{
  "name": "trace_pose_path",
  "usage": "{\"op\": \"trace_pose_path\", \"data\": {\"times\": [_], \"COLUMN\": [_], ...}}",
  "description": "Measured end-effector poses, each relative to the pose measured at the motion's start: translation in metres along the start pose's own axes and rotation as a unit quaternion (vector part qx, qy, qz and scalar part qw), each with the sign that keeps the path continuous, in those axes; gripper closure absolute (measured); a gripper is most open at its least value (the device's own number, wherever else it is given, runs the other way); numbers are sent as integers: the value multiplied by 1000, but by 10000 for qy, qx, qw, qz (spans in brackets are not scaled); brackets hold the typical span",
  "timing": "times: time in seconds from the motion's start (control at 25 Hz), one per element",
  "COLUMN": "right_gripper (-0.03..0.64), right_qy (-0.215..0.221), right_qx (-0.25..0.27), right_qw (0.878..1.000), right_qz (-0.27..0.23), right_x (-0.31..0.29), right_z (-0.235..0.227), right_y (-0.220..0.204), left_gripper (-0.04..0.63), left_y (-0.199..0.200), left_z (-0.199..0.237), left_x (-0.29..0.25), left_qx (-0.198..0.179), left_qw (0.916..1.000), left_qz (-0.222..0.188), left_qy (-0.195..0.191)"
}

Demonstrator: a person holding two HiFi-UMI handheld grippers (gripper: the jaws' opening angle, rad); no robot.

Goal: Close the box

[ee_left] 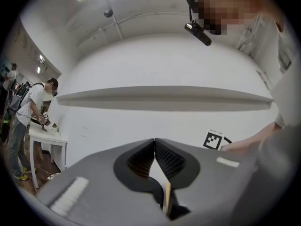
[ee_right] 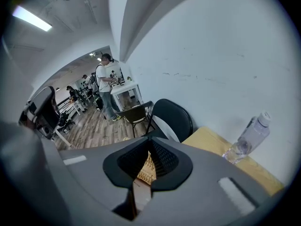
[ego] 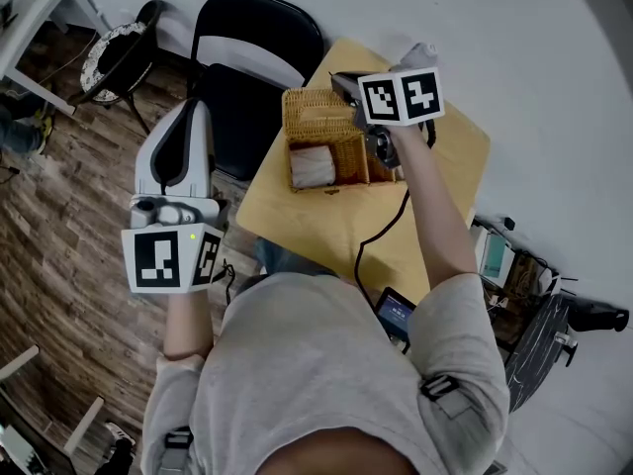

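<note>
R tongs (ee_right: 148, 147) pinch a wicker strip (ee_right: 146, 167) (prob. the lid edge; hinge not visible), a grip that looks set to swing it over. The box (ego: 318, 117) is just below and left of the R tongs on the yellow surface (ego: 316, 236), open, with 1 white bundle (ego: 312, 166) inside. L tongs (ee_left: 154, 141) are pressed together, empty, well apart from the box; judged 1-hand job. Weave coarse, stiff, rectangular.
</note>
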State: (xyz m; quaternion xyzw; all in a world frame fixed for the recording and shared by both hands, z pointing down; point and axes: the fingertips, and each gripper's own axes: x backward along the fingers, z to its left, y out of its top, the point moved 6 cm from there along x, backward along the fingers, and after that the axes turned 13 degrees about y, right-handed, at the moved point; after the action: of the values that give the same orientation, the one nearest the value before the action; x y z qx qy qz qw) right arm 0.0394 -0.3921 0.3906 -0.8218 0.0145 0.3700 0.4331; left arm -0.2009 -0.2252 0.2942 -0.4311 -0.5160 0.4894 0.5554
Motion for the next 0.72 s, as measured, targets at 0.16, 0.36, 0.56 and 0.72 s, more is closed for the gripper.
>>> {"op": "trace_pose_path", "data": {"times": [0.16,0.36,0.56,0.72], "right_gripper": [597,597,597,597], "right_qy": [0,-34,-52,-52], "right_qx": [81,169,215,243], "right_qw": [9999,9997,9995,9994], "right_qz": [-94,-200,-231,-225], "right_x": [14,29,38,41], "right_z": [13,29,42,51], "right_y": [-8,-24,-39,-50], "left_gripper": [537,537,537,537], "left_y": [5,11,17,19], "left_z": [-7,-17,-24,-26], "left_x": [16,38,56,67], "left_qx": [-26,-51,-82,-97], "left_qw": [10000,9999,9998,9997], "left_qz": [-30,-88,-145,-164], "left_qy": [-35,-83,-124,-133]}}
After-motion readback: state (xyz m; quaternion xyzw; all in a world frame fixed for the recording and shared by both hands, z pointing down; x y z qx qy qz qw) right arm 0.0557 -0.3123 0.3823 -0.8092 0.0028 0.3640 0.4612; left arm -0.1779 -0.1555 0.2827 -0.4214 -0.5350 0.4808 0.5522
